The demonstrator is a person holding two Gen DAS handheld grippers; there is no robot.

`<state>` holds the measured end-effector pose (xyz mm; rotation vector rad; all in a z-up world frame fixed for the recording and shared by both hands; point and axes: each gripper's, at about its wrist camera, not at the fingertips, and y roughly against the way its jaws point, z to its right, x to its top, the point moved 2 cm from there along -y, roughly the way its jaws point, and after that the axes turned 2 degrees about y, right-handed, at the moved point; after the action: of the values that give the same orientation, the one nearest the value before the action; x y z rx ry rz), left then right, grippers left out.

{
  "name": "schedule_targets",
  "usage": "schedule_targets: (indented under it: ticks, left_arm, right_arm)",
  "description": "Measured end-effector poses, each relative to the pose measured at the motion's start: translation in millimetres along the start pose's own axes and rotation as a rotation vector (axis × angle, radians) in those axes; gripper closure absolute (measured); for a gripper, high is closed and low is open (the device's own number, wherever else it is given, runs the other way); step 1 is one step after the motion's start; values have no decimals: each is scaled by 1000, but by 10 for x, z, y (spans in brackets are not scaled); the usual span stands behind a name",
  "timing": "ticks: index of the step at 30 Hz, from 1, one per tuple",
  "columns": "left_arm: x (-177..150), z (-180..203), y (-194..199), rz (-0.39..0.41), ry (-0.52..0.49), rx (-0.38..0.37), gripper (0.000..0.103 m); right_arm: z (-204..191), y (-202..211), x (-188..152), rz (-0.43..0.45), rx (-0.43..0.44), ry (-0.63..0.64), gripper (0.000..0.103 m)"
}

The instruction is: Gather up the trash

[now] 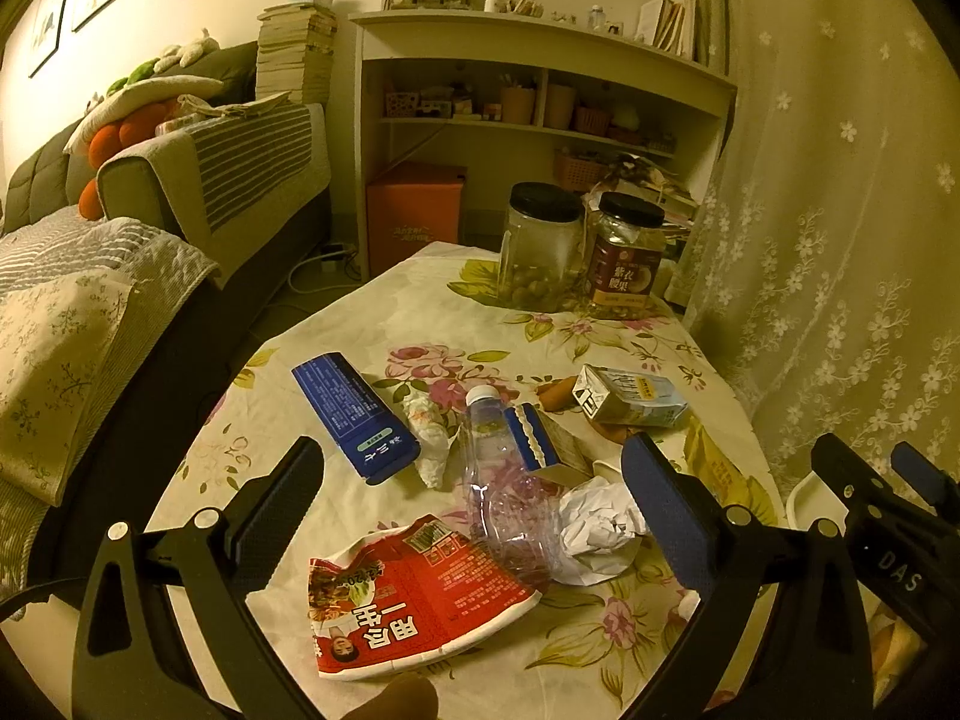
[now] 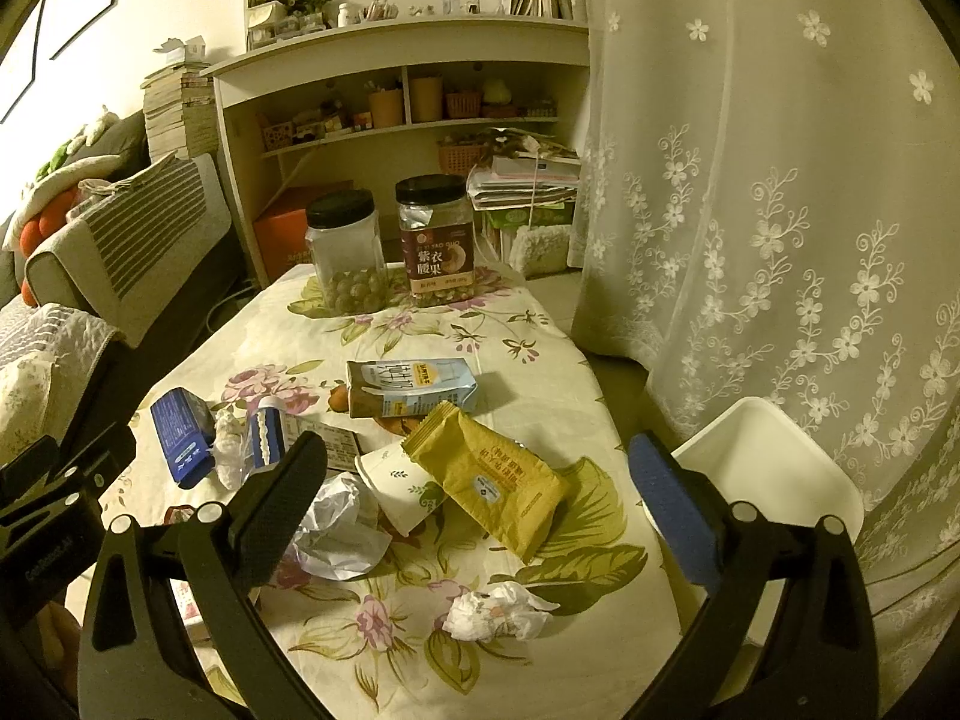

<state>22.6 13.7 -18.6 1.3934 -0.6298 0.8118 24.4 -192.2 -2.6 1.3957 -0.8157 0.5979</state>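
Floral cloth covers the tabletop (image 1: 372,324), with a sofa to its left and a lace curtain to its right. Trash lies scattered across it, from left to right: a blue box (image 1: 354,414), a torn red wrapper (image 1: 414,594) at the near edge, a crushed clear bottle (image 1: 501,480), crumpled white paper (image 1: 600,522), a paper cup (image 2: 402,486), a milk carton (image 2: 411,387), a yellow snack bag (image 2: 492,480) and a wadded tissue (image 2: 498,609). Just off the right edge stands a white bin (image 2: 774,462).

Both claws hover above the litter with jaws wide apart and nothing between them: the left claw (image 1: 474,516) over the wrapper and bottle, the right claw (image 2: 480,510) over the cup and bag. Collection looks barely begun. Next, I judge, either claw should descend, close on its nearest piece, and carry it rightward to the bin.
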Motion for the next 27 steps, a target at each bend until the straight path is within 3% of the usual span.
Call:
schedule_targets:
  ticks: [27]
  left_arm:
    - [12,-2,-7,-6,1,-1,6]
  right_arm:
    - [-41,-53,-26,-10,-3,5,7]
